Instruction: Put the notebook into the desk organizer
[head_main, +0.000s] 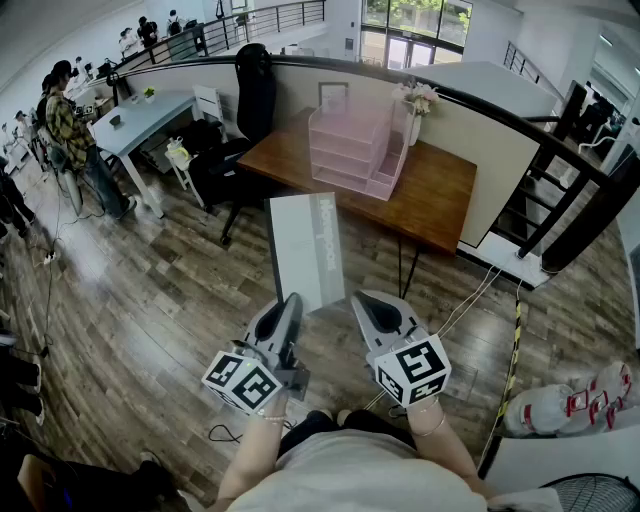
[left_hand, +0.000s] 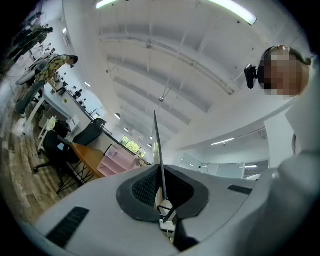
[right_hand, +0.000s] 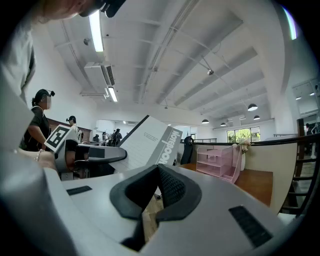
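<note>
One narrow grip carries the whole job: the left gripper (head_main: 293, 300) has its jaws clamped on the notebook (head_main: 305, 250) near its bottom edge, and in the left gripper view the cover runs edge-on up from between the pads. The right gripper (head_main: 362, 298) sits just beside it with its jaws drawn together on nothing, so it gives no support. The notebook is up in the air in front of the person, well apart from the pink desk organizer (head_main: 355, 150), which stands on the wooden desk (head_main: 440, 195). The main risk, as I judge it, is the notebook pivoting or slipping in that low pinch, because most of its length stands free above the jaws and a quick swing would lever it loose onto the floor. A second risk is at arrival: the organizer looks light, so a notebook that meets a shelf edge or divider off-line could push it back or skew it on the desk. The vase of flowers (head_main: 418, 100) stands near the organizer's far side, so a wide approach could knock it. A thin cover may also bend and jam if it goes in tilted.
</note>
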